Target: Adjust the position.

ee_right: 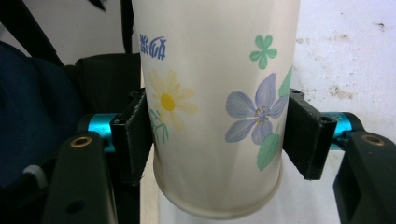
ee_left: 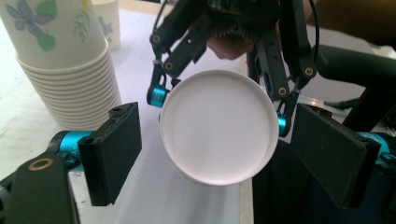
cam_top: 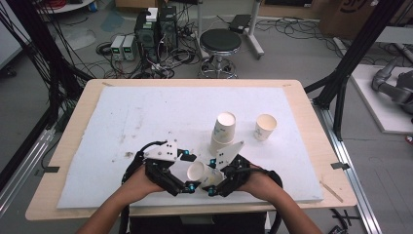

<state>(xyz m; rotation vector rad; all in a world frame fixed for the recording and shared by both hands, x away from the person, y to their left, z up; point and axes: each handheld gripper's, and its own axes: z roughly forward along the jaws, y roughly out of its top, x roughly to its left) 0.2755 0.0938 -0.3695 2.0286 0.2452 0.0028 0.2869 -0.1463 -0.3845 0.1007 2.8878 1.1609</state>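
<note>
Where the right gripper (ee_right: 215, 140) closes its two black jaws, they press on either side of a paper cup (ee_right: 217, 100) printed with flowers, gripping it near its base; in the high view that cup (cam_top: 200, 173) lies tipped on its side between the two grippers, its open mouth turned left, just above the near edge of the white mat (cam_top: 122, 122). The left gripper (ee_left: 215, 154) faces that mouth, its jaws spread wide to either side of the rim and clear of it, so it grasps nothing. In the high view the left gripper (cam_top: 168, 170) and right gripper (cam_top: 225, 170) sit close together, a hand behind each. Just beyond them, toward the far side, stands a stack of cups (cam_top: 223, 132), upright, mouth up; the left gripper view shows its many nested rims. To the right of the stack, apart from it, stands a single cup (cam_top: 265, 126). The mat covers most of a wooden table (cam_top: 311, 122). Past the far edge of the table, on the floor, stands a black stool (cam_top: 220, 44).
</note>
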